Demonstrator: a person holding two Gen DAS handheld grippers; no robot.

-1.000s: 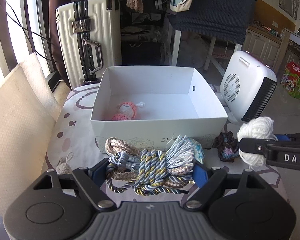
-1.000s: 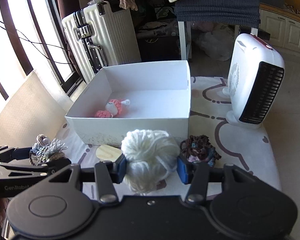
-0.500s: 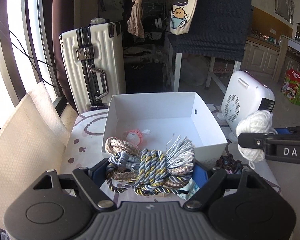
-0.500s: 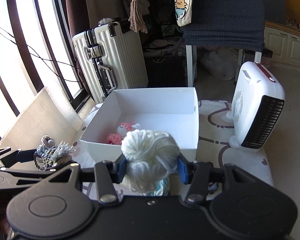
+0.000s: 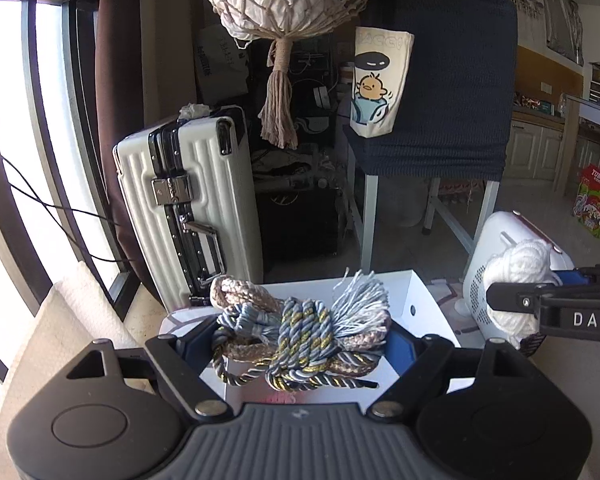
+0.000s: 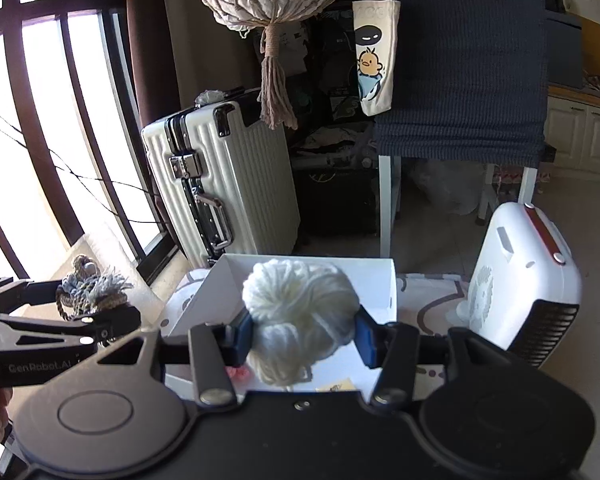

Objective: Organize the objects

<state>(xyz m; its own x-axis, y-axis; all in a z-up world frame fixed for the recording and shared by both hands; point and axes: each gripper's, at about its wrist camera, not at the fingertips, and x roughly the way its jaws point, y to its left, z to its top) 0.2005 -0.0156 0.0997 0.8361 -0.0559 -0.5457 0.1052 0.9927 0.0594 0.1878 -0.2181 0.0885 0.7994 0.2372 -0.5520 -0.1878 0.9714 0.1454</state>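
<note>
The white box lies below and ahead of both grippers, a small pink thing just visible inside (mostly hidden). The left gripper has its jaws spread wide yet pressed on a bundle of blue, gold and tan cords. The right gripper clamps a ball of white yarn, held over the box. A white heater stands beside it.

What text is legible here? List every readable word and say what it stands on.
"DAS": black arm of the right claw.
"GenRobot.AI": black arm of the left claw.
"TUBORG": red and green carton.
Lettering atop the cream duck-print cloth bag: too blurred.
Red print on the white cardboard box: hidden.
</note>
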